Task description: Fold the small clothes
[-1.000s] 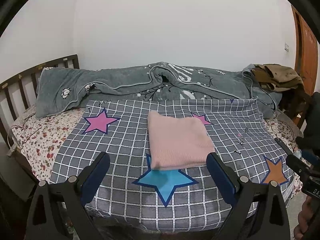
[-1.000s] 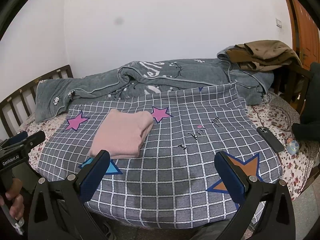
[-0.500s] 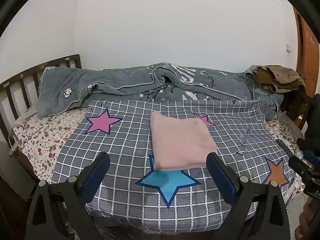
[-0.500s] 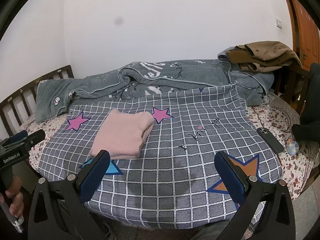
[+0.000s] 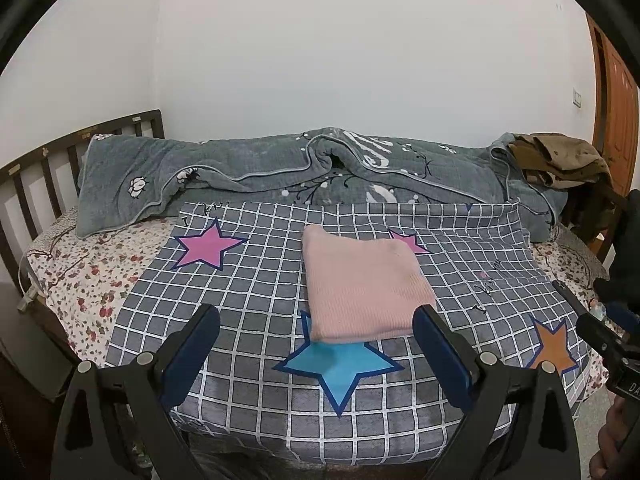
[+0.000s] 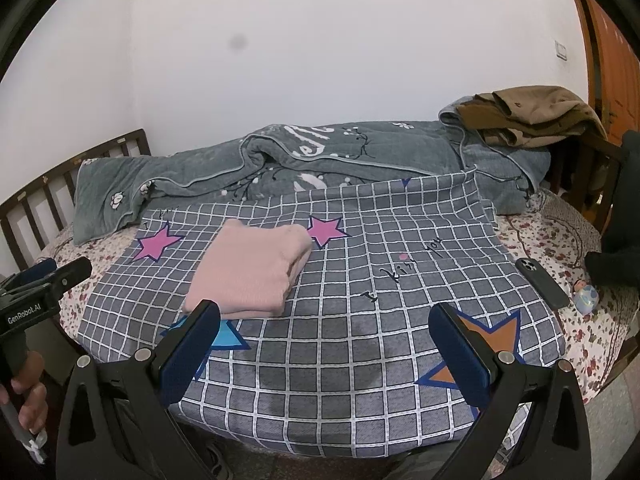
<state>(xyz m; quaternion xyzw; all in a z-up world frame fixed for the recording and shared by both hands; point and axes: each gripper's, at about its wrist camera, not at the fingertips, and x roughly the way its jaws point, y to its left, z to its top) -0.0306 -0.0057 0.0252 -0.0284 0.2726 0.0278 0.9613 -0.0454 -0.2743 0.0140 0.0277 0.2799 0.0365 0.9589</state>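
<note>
A pink knitted garment [image 5: 362, 286] [image 6: 250, 272] lies folded into a neat rectangle on the grey checked sheet with stars [image 5: 248, 292] [image 6: 360, 320]. My left gripper [image 5: 316, 344] is open, held back near the bed's front edge, short of the garment. My right gripper [image 6: 324, 344] is also open and empty, to the right of the garment over bare sheet. The left gripper's body and the hand holding it show at the left edge of the right wrist view.
A rumpled grey quilt [image 5: 320, 172] runs along the wall. Brown clothes [image 6: 532, 116] are piled at the far right. A dark phone [image 6: 542, 282] and a small toy [image 6: 586, 298] lie on the floral bedsheet. A wooden headboard [image 5: 36, 168] stands left.
Both grippers have drawn back slightly and risen; the garment looks a little farther off. The garment has not moved.
</note>
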